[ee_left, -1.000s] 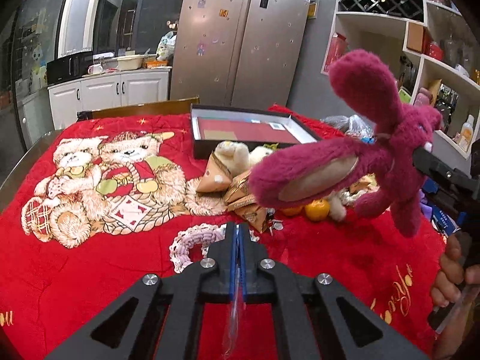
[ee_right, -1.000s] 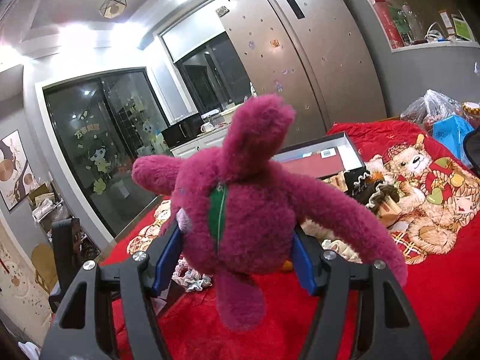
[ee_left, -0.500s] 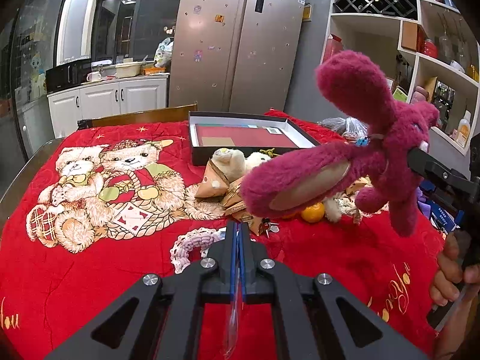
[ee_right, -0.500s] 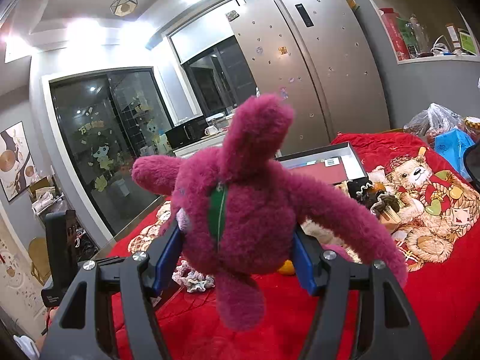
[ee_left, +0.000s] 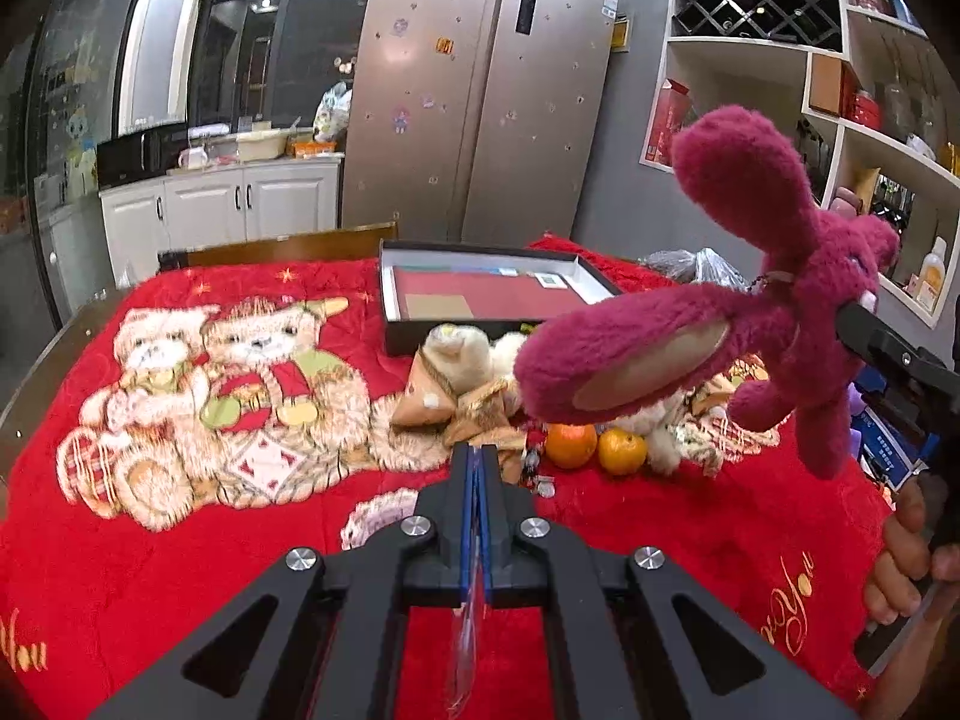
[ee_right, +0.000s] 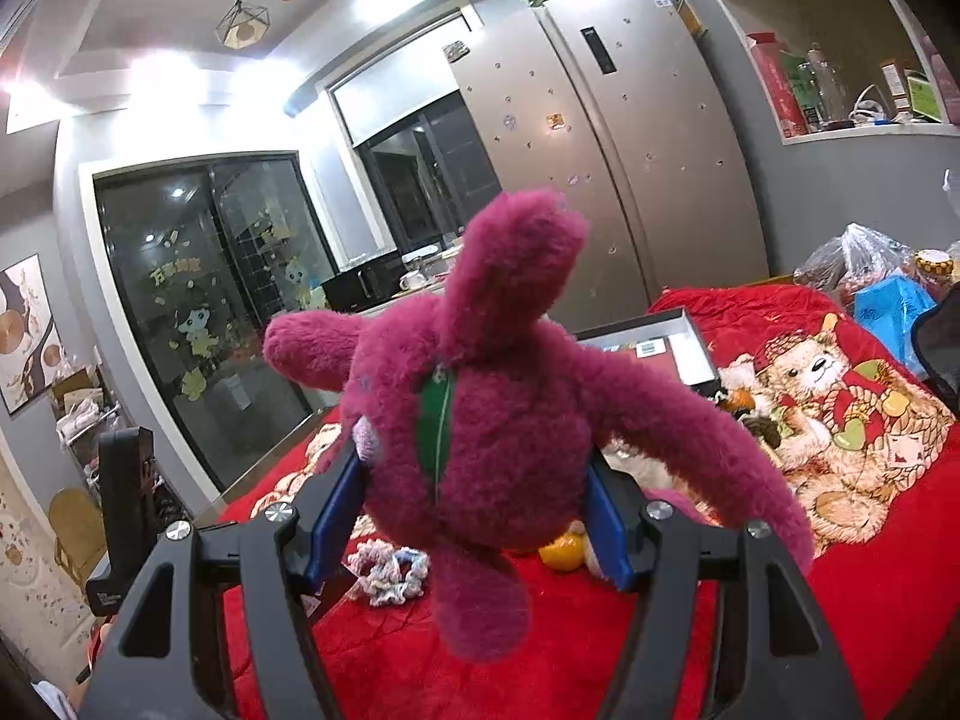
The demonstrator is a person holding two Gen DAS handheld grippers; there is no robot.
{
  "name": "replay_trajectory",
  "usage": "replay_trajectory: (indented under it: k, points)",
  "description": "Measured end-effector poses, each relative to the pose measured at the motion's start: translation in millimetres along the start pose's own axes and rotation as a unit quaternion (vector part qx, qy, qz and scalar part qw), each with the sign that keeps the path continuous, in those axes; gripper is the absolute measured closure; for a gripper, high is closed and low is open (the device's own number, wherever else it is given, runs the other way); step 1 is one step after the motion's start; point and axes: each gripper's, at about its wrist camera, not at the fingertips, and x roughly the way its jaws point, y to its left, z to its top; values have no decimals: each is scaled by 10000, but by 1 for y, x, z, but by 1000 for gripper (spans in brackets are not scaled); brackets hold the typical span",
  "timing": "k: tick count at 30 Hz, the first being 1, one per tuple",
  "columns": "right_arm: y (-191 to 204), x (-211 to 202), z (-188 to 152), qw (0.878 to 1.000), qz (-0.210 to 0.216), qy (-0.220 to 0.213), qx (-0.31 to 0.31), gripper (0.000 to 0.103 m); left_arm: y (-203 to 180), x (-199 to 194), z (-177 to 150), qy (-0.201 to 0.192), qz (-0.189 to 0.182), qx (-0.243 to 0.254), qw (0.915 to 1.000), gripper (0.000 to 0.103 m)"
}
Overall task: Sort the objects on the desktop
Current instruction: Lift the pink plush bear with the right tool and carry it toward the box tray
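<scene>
My right gripper [ee_right: 474, 504] is shut on a magenta plush rabbit [ee_right: 498, 420] and holds it in the air above the red tablecloth [ee_right: 900, 570]. In the left wrist view the rabbit [ee_left: 720, 324] hangs at the right, above the clutter, with the right gripper's black finger [ee_left: 882, 348] at its head. My left gripper [ee_left: 477, 468] is shut, with a thin clear plastic strip [ee_left: 465, 642] caught between its blue pads, low over the cloth. An open black box [ee_left: 492, 294] with a red lining sits at the table's far side.
A heap lies mid-table: cream plush toy [ee_left: 468, 348], gold wrapped packets [ee_left: 480, 414], two oranges [ee_left: 594, 447], a knitted pink-white band [ee_left: 378, 516]. Bags stand at the far right [ee_right: 870, 276]. A fridge and shelves are behind the table.
The plush rabbit has risen slightly and both views have tilted up a little. Both grippers keep their hold.
</scene>
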Motion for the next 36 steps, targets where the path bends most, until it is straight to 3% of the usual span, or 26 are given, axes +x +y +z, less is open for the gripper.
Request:
replay_trajectory:
  k: [11,23,36]
  points:
    - [8,11,41,9994,-303,-48,-128,36,-10,2,38,-13,-125,-19,9999,102]
    - [-4,40,105,9978,-602,-7,-284,36,-10,19,101,-128,44,21,9999,102]
    - [-62,120,154,9966,-730,321,-206,36,-32,101,162,20,-27,113,9999,102]
